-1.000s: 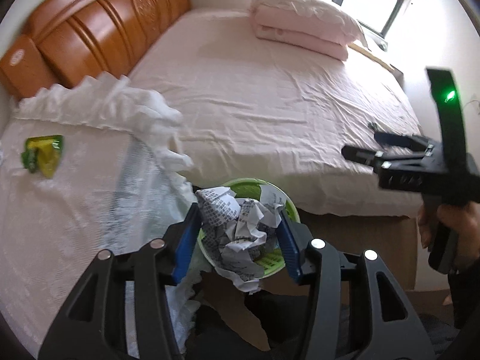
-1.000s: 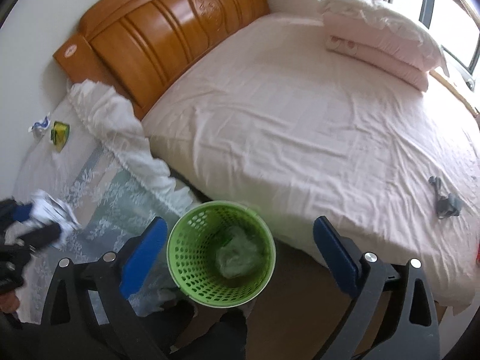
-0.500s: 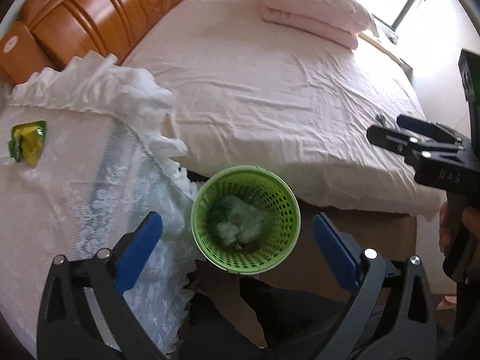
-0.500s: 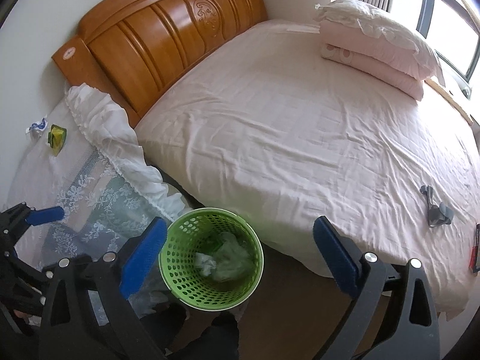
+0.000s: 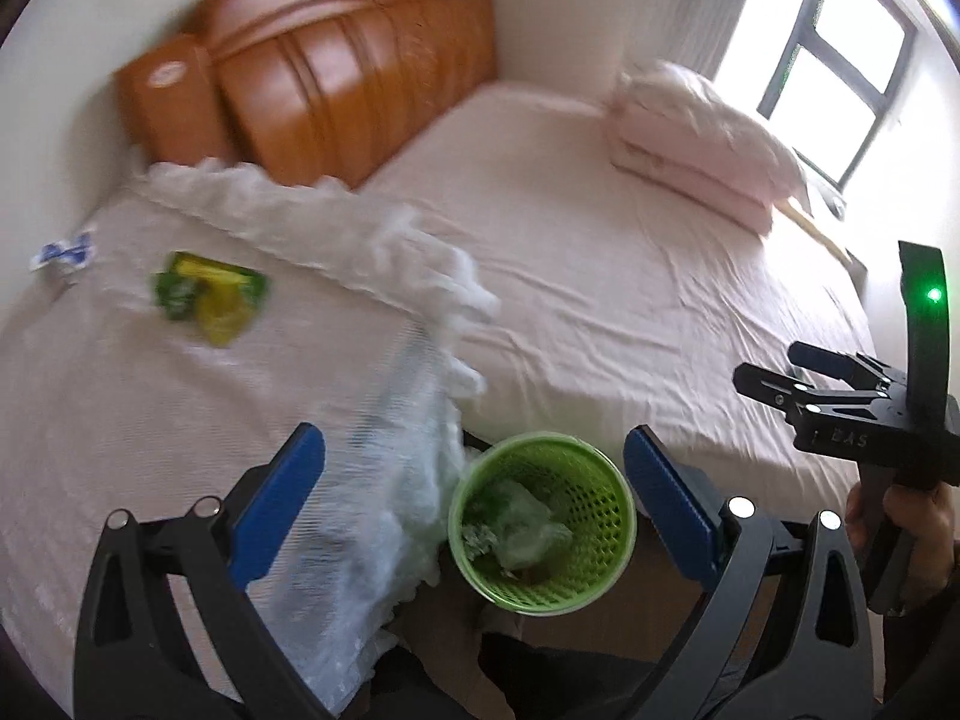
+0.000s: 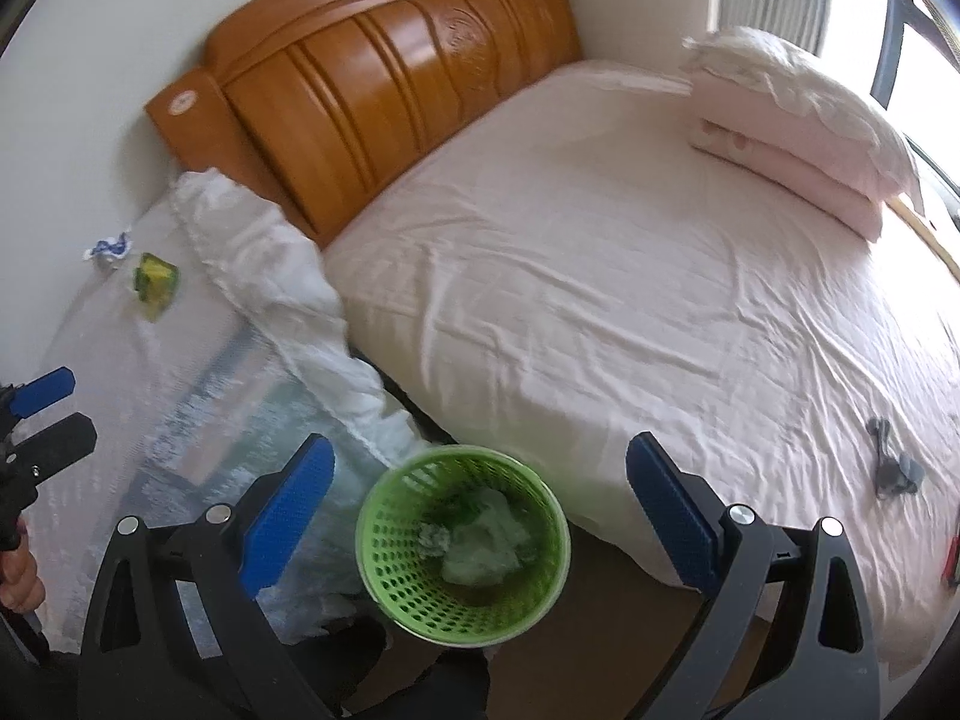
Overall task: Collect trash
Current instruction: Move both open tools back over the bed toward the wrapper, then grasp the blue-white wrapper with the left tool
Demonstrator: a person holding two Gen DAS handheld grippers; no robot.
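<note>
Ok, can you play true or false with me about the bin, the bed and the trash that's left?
1. The green bin has crumpled trash in it. True.
2. The left gripper is squeezing a paper ball. False: it is open and holds nothing.
3. A yellow-green wrapper lies on the white lace cloth. True.
4. The wrapper is on the pink bed. False: it is on the cloth beside the bed.
5. The right gripper is open. True.
6. The pillow is on the floor. False: it sits on the bed, on folded pink bedding, near the window.
</note>
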